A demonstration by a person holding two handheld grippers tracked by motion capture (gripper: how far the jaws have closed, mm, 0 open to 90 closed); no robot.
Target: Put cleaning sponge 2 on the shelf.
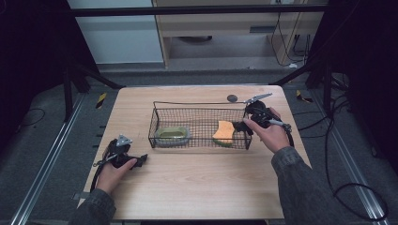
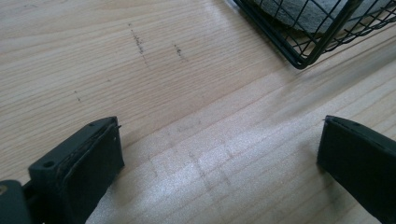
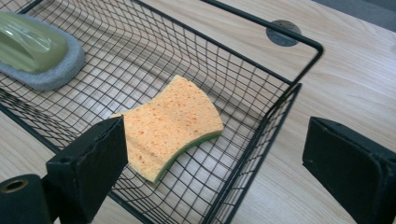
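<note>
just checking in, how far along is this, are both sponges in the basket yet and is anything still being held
Looks done: the orange sponge and the green-topped scrubber both lie inside the wire basket. In hand: nothing; the right gripper is open at the basket's end, the left gripper open over bare table. Nothing visible is left outside.

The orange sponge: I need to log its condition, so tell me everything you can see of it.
The orange sponge is a flat, wavy-edged pad with a porous, speckled orange top and a thin green layer along its lower edge. It looks soft, dry and undamaged. It lies flat on the mesh floor of the black wire basket, at the end nearest the right gripper, far from the green-topped grey scrubber. Nothing grips it; the right gripper is open just outside the basket.
</note>
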